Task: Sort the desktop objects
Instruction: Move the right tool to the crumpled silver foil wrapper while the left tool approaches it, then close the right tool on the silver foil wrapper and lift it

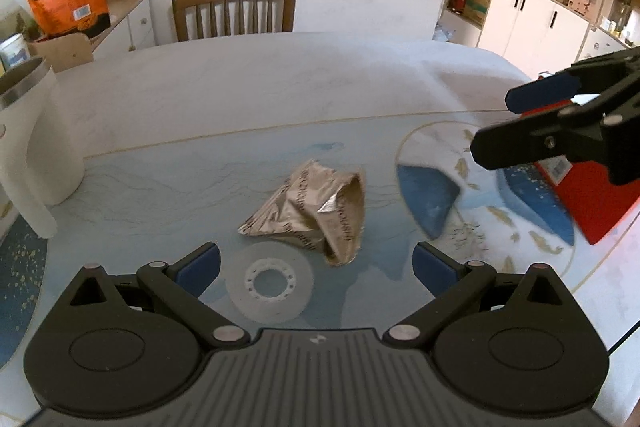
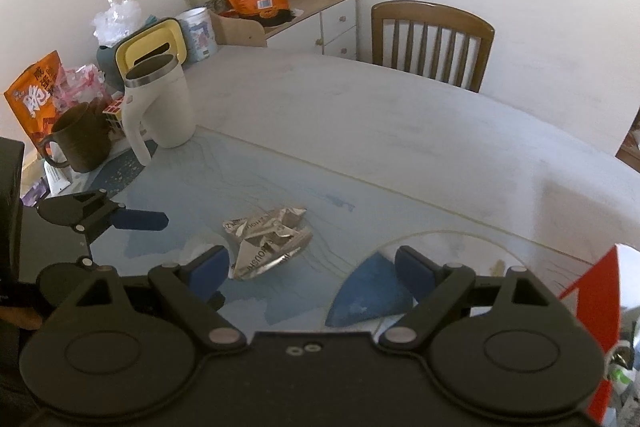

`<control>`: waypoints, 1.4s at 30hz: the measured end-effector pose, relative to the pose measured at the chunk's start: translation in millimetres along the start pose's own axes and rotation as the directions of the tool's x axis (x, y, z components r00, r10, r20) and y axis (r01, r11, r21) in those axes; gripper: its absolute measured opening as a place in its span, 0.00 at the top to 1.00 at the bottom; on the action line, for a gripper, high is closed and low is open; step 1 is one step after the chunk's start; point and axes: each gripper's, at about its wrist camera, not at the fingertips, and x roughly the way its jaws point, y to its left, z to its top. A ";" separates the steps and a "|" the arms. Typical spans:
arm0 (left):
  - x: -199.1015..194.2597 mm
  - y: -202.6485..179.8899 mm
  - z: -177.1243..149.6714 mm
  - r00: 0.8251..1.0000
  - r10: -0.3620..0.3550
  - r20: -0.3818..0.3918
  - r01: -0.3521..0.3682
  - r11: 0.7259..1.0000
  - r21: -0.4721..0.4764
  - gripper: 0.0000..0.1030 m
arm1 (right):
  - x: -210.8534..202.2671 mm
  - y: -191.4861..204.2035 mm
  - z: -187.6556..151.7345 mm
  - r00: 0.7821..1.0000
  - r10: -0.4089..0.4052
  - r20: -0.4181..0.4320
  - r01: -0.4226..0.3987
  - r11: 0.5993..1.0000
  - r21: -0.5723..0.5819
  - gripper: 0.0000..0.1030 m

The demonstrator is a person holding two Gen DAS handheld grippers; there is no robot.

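Blue-patterned counter [image 1: 160,179], crumpled foil wrapper [image 1: 316,211] mid-surface, tape roll [image 1: 269,281] beside it, your left gripper [image 1: 316,269] and right gripper [image 2: 312,269] both spread wide, holding nothing.

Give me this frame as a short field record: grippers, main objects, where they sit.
left gripper: open, empty, above tape roll
right gripper: open, empty
wrapper: crumpled foil, on table, ahead of both grippers, untouched
tape roll: clear, flat on table, just short of the wrapper
white mug: upright, far left
brown mug: upright, left of white mug
red box: right edge, partly behind right gripper
table: blue patterned mat under glass
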 end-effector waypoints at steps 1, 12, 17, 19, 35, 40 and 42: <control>1.5 1.8 -0.9 1.000 0.002 -0.002 -0.002 1.000 0.000 0.00 | 3.2 1.2 1.3 1.000 0.002 -0.003 -0.002 1.000 -0.002 0.13; 24.9 16.4 -8.8 0.992 -0.118 -0.042 0.121 0.988 0.094 0.00 | 45.7 17.2 12.7 0.999 0.028 -0.047 -0.030 0.998 -0.052 0.14; 31.6 23.1 -12.0 0.993 -0.107 -0.048 0.111 0.990 0.090 0.00 | 63.8 20.0 17.1 0.997 0.035 -0.071 -0.041 0.996 -0.080 0.15; 34.4 25.7 -13.0 0.993 -0.108 -0.054 0.113 0.990 0.082 0.01 | 71.3 22.2 18.3 0.996 0.034 -0.082 -0.042 0.994 -0.097 0.15; 41.4 25.9 -21.1 0.995 -0.098 -0.033 0.100 0.992 0.079 0.01 | 117.9 37.8 19.7 0.988 0.039 -0.148 -0.066 0.981 -0.184 0.31; 45.5 26.7 -21.0 0.994 -0.102 -0.039 0.105 0.992 0.075 0.03 | 124.4 40.3 18.1 0.985 0.039 -0.168 -0.073 0.976 -0.204 0.33; 46.4 26.5 -20.3 0.994 -0.100 -0.037 0.103 0.992 0.077 0.03 | 125.4 40.9 18.1 0.984 0.043 -0.172 -0.079 0.975 -0.208 0.34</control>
